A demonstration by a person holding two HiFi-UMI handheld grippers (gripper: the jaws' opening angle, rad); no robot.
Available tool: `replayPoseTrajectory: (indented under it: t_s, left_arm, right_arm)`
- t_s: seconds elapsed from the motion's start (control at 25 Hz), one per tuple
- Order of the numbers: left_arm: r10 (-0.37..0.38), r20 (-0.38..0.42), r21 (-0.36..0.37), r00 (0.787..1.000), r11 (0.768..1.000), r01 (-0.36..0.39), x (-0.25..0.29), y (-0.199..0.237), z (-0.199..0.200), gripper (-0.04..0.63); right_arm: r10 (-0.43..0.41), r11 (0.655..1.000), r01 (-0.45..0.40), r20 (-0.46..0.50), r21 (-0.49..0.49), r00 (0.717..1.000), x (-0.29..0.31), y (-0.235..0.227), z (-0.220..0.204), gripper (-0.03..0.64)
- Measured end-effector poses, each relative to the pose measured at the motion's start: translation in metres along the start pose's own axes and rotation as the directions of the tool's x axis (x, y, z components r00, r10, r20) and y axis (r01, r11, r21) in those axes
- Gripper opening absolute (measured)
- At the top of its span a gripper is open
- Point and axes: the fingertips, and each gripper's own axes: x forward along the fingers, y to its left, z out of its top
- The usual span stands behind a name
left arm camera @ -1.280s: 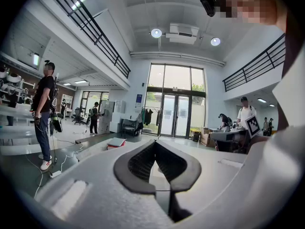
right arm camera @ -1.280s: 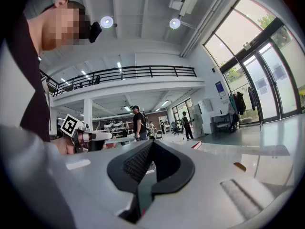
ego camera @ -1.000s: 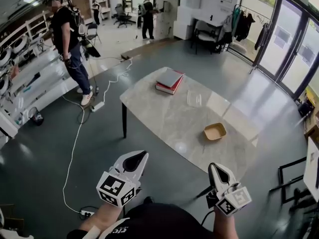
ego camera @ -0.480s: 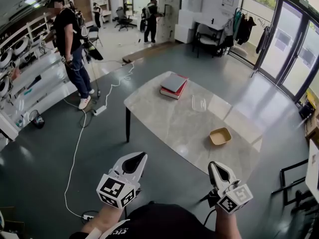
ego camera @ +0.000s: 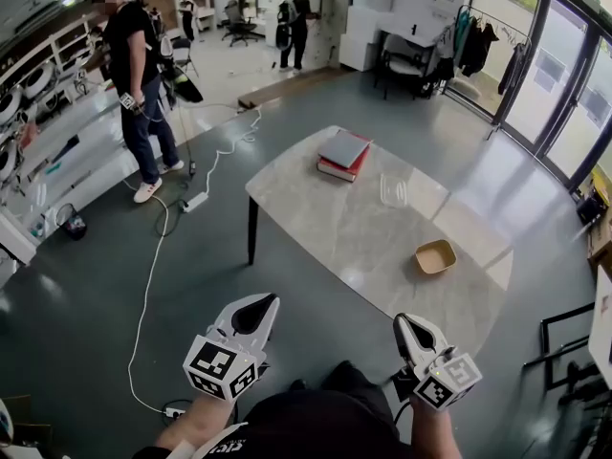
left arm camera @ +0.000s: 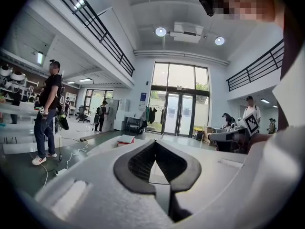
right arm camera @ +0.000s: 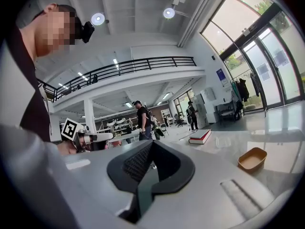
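Tray (ego camera: pixel 435 256) farther right; hand-held grippers (ego camera: pixel 254 312) (ego camera: pixel 411 331) closed, empty

Right gripper view now shows tan tray (right arm camera: pixel 252 159), books (right arm camera: pixel 200 136)

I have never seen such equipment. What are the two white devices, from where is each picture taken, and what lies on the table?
There is no robot: a person holds a two-jaw tool in each hand. The head view comes from a camera on the person's head, looking down; it shows the left tool and the right tool, each carrying a cube with square markers. The two gripper views come from cameras riding on the tools, looking along their jaws. In both, the jaws are together with nothing between them, so nothing is held. Ahead stands a marble table, which neither tool touches. On it lie a stack of books, a clear container and a shallow tan tray.
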Motion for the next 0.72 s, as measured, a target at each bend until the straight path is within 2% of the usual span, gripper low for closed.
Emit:
replayPoseTrajectory:
  t_s: [0.4,0.72]
  left_arm:
    - [0.026,-0.020,-0.023,0.999,0.999,-0.027,0.041,0.024,-0.001,0.003]
    - [0.035,-0.025,-0.005,0.999,0.999,-0.035,0.110,0.041,0.020,0.003]
  right_arm:
    - [0.055,0.998,-0.054,-0.023,0.026,0.998,0.051,-0.031,0.006,0.002]
    - [0.068,0.996,-0.067,-0.027,0.053,0.997,0.094,-0.093,0.026,0.002]
